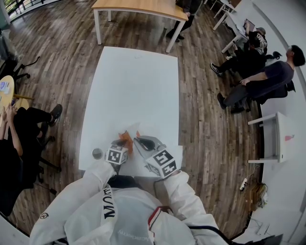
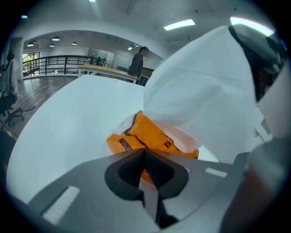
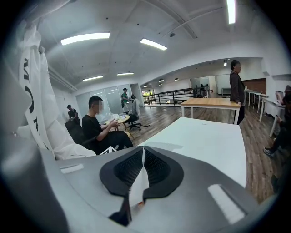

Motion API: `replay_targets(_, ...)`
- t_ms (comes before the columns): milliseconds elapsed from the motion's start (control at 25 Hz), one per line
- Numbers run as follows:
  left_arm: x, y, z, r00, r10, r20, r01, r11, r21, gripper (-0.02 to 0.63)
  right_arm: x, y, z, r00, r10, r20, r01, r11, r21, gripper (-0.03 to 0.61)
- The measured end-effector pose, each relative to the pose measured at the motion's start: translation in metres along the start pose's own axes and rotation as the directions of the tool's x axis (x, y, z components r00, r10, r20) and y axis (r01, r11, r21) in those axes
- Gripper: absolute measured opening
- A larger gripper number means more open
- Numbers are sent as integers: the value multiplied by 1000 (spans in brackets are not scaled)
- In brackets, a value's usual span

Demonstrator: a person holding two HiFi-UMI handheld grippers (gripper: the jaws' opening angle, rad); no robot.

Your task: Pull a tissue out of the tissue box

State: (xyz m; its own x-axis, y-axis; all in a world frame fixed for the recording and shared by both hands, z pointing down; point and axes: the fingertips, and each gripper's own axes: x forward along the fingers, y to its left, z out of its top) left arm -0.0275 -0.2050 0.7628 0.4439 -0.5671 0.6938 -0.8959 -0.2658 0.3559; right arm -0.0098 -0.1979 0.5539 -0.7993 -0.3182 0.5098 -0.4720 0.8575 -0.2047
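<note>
- Open-plan office: a white table (image 1: 134,86) and a wooden table (image 1: 138,5) are standing on plank flooring (image 1: 62,57).
- People (image 1: 265,79) are sitting at left and right.
- Strip lights (image 3: 85,38) are glowing overhead.

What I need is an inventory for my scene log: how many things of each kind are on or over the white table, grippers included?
Grippers: 2 (left gripper, right gripper)
Orange tissue pack: 1
White tissue: 1
Small round grey object: 1
Total: 5
</note>
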Motion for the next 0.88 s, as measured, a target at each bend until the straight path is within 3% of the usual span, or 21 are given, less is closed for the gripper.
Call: replay_targets(880, -8, 0, 13, 999, 2, 43, -3, 1000, 11, 0, -18, -12, 23, 997, -24, 71, 24, 1000, 2, 5)
